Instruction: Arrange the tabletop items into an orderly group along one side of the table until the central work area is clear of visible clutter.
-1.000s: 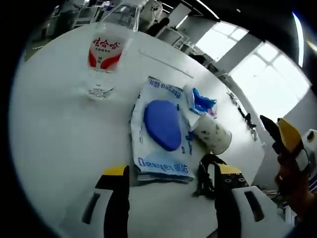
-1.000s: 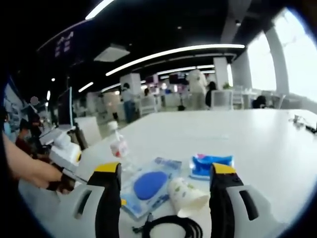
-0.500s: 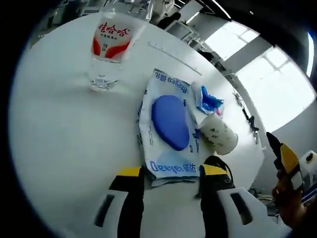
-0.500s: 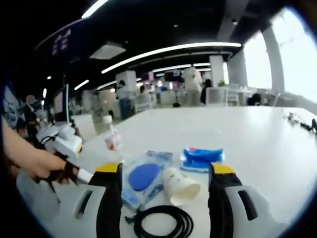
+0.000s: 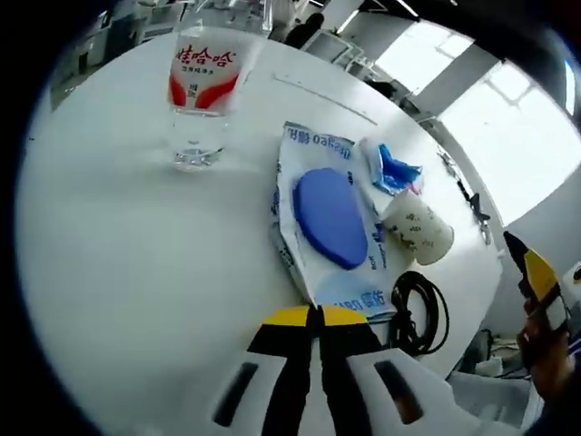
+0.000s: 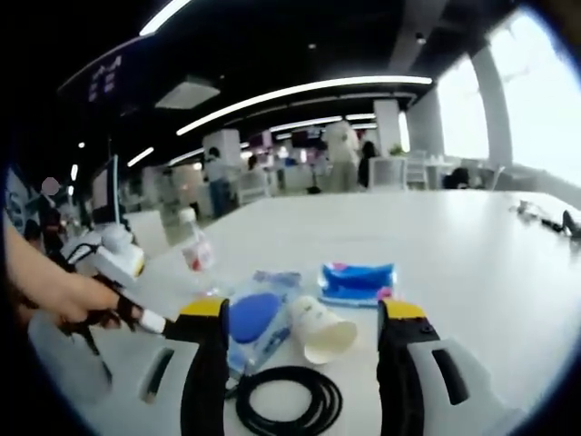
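Note:
A white wet-wipe pack [image 5: 331, 218] with a blue oval lid lies on the white table [image 5: 109, 254]. My left gripper [image 5: 318, 313] is shut on the pack's near edge. Beyond the pack are a small blue packet [image 5: 395, 168], a paper cup [image 5: 418, 227] on its side and a black cable coil [image 5: 419, 309]. A clear water bottle [image 5: 201, 100] with a red label stands at the far left. My right gripper [image 6: 302, 311] hovers open above the cup [image 6: 318, 329] and cable [image 6: 283, 400], holding nothing. The pack [image 6: 254, 318], packet [image 6: 356, 282] and bottle [image 6: 195, 259] lie just past it.
A hand [image 6: 64, 300] holds the left gripper [image 6: 113, 263] at the left of the right gripper view. The right gripper's yellow tip [image 5: 537, 272] shows at the right of the left gripper view. The table [image 6: 472, 272] stretches far right; chairs, desks and people stand behind.
My left gripper's jaws have shut on the wipe pack's near edge, and the pack has turned slightly. The right gripper stays open and has shifted little.

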The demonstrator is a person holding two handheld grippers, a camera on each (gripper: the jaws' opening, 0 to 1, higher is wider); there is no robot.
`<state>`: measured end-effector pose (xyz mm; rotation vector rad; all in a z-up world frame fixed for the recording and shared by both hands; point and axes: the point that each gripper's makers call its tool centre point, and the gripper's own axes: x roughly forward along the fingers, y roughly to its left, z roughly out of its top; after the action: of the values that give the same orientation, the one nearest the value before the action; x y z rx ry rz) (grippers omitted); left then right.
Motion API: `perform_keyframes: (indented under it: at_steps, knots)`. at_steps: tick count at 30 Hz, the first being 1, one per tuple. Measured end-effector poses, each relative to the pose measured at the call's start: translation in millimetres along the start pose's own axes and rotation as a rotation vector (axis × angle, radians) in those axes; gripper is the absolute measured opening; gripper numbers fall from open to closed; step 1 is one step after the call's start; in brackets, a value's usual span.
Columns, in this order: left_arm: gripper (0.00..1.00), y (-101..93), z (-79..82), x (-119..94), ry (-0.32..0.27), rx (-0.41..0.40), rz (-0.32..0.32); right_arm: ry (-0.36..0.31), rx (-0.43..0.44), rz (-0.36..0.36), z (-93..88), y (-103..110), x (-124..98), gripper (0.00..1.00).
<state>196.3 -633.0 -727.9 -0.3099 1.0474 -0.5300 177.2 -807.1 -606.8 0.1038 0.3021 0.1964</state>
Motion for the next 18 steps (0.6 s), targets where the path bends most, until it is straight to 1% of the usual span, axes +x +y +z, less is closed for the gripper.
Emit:
perform_keyframes:
  at_steps: [4, 10, 17, 18]
  knots:
    - [0.0, 1.1, 1.6, -6.3, -0.014, 0.011, 0.001, 0.003, 0.025, 0.01, -1.6, 4.0, 3.1, 0.63]
    - [0.0, -5.0, 5.2, -17.5, -0.039, 0.048, -0.02, 0.021, 0.055, 0.013, -5.9, 5.8, 6.4, 0.61]
    - [0.0, 1.7, 4.7, -23.5, -0.045, 0.05, -0.019, 0.039, 0.073, 0.013, -11.0, 7.3, 8.2, 0.58]
    - [0.0, 0.9, 4.7, -25.4, -0.048, 0.048, -0.022, 0.048, 0.094, 0.018, -13.7, 8.5, 8.0, 0.56]
